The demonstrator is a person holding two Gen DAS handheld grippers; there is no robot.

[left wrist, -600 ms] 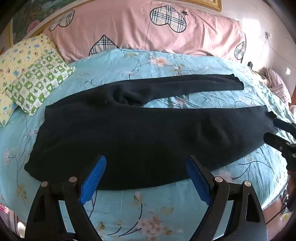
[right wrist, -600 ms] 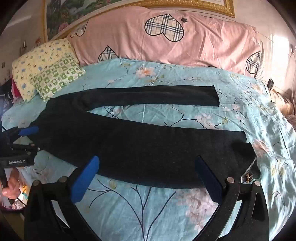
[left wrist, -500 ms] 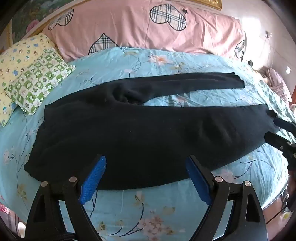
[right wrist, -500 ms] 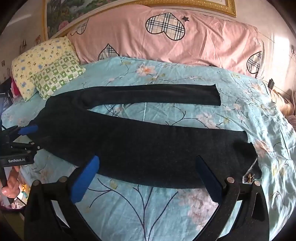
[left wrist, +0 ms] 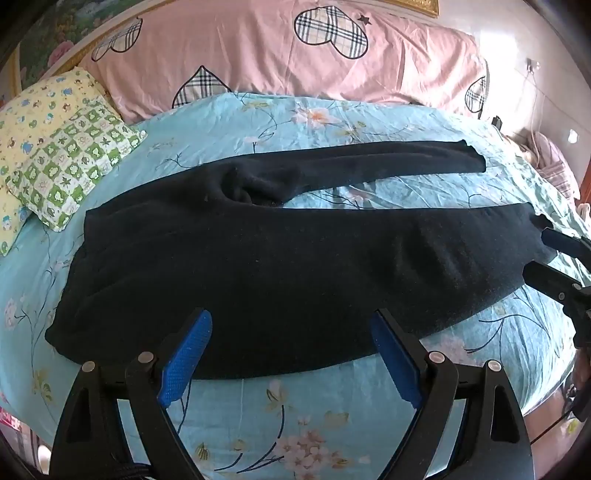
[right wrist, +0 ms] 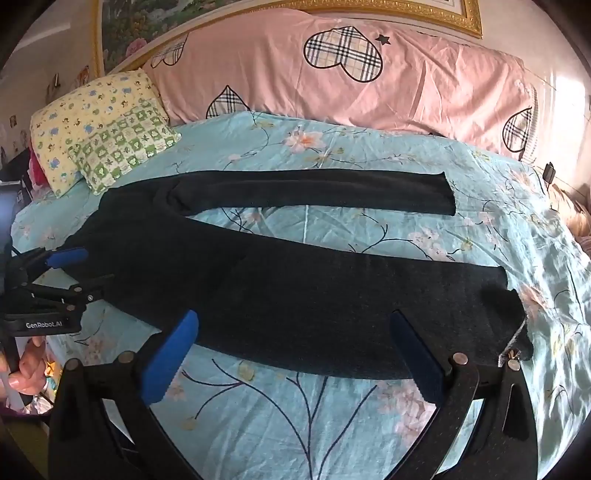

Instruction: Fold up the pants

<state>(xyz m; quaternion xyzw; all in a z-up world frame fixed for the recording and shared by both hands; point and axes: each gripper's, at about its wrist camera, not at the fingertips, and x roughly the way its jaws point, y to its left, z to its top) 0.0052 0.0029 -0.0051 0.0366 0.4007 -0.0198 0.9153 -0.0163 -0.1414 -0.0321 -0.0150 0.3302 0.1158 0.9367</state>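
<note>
Black pants (left wrist: 280,266) lie spread flat on a blue floral bedsheet (left wrist: 288,413), waist to the left, two legs running right and spread apart. They also show in the right wrist view (right wrist: 295,295). My left gripper (left wrist: 291,354) is open and empty, just in front of the near edge of the waist and thigh. My right gripper (right wrist: 299,354) is open and empty, just in front of the near leg. The right gripper shows at the near leg's cuff in the left wrist view (left wrist: 554,258). The left gripper shows at the waist in the right wrist view (right wrist: 74,273).
A long pink pillow with plaid hearts (left wrist: 288,62) lies across the back of the bed. Yellow and green patterned pillows (left wrist: 59,147) sit at the back left. A gold picture frame (right wrist: 369,11) hangs on the wall. The bed edge drops off near me.
Both views have shifted slightly, so the pants sit a little lower and nearer. The grippers stay open and the pants have not moved.
</note>
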